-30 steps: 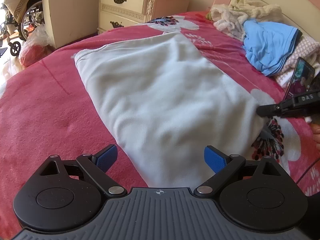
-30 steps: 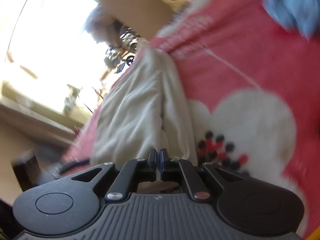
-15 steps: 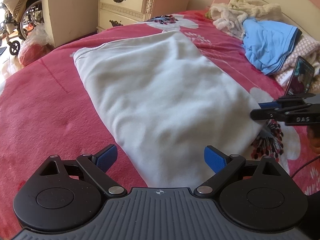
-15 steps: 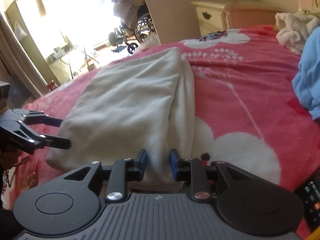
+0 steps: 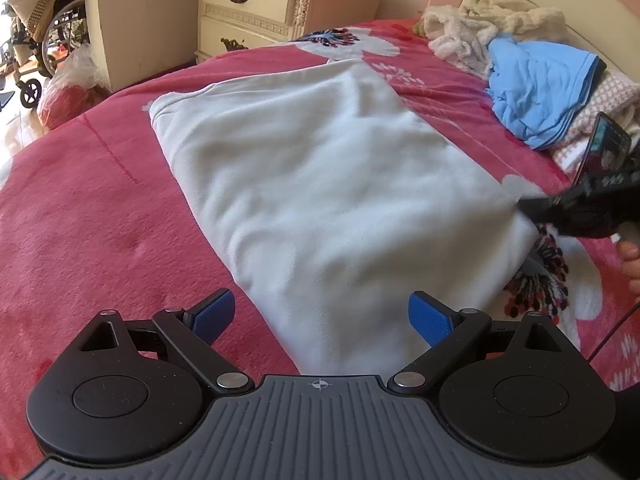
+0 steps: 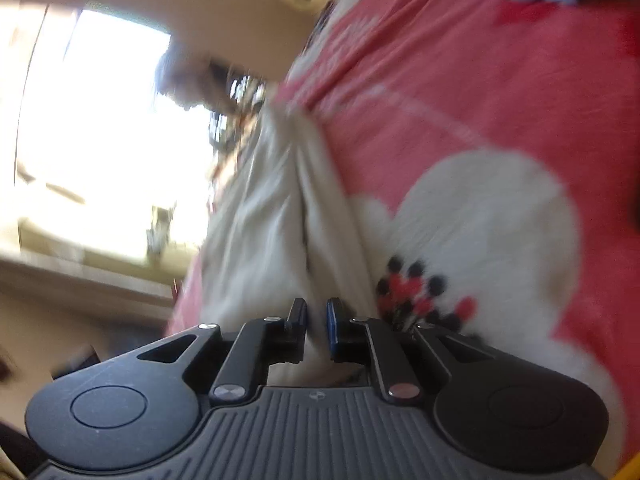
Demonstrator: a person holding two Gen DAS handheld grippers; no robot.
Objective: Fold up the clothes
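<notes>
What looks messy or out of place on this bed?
The white garment lies fairly flat on the red blanket, nothing odd there. The untidy part is near the headboard: a blue garment and cream fluffy clothes sit crumpled in a heap, with a phone propped against them.

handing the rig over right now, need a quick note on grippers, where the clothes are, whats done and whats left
Left gripper: open, empty, above the near end of the white garment.
Right gripper: at the garment's right edge, jaws closing with cloth between them; grip not yet firm.
White garment lies flat as a long folded panel on the red bedspread.
Blue garment and a cream fleecy one sit heaped near the headboard, unfolded.
Done: the white piece looks folded lengthwise.
Left: probably the cross fold, then the heap.
</notes>
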